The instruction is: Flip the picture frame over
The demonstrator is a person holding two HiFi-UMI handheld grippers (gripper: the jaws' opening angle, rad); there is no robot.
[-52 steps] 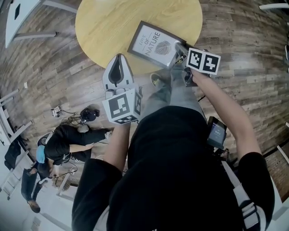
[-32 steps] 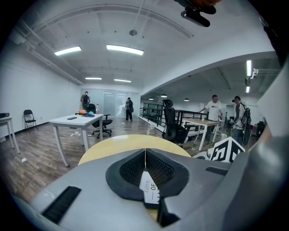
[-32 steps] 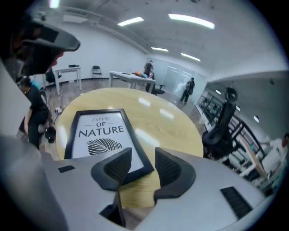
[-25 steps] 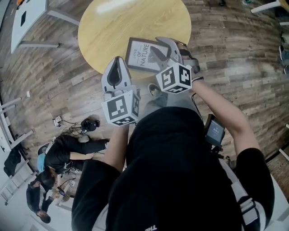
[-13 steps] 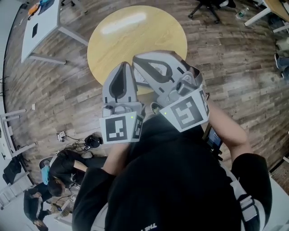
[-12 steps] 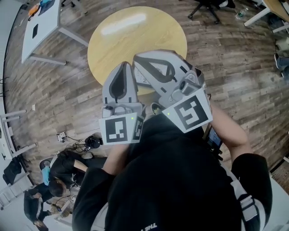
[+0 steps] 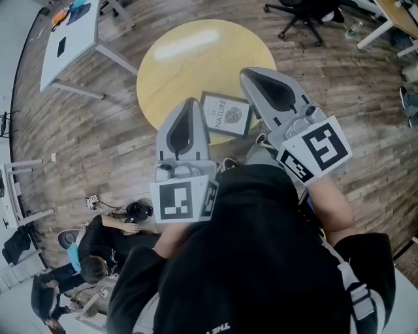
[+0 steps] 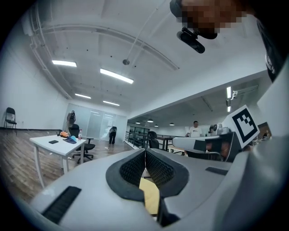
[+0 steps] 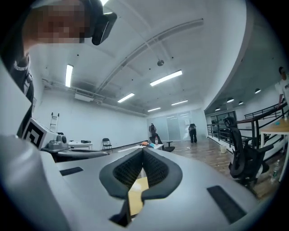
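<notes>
The picture frame [image 7: 226, 114] lies flat near the near edge of the round yellow table [image 7: 189, 59]. It has a dark border and its printed side faces up. Both grippers are held high above it, level and pointing forward, touching nothing. In the head view my left gripper [image 7: 189, 103] is left of the frame and my right gripper [image 7: 253, 73] is to its right. The left gripper view shows its ribbed pads [image 8: 135, 167] meeting at the tip [image 8: 145, 152] with nothing between them. In the right gripper view my right gripper [image 9: 143, 151] is likewise shut and empty.
A white desk [image 7: 68, 39] stands beyond the table at upper left, and an office chair [image 7: 307, 13] at upper right. People [image 7: 98, 241] crouch on the wood floor at lower left beside cables. The gripper views look out across the room: another person [image 8: 195, 128], a desk [image 8: 63, 144], a chair [image 9: 246, 158].
Both grippers have lifted away from the table toward the camera. The right one left the frame's corner and rolled. The frame stays flat on the table, print up.
</notes>
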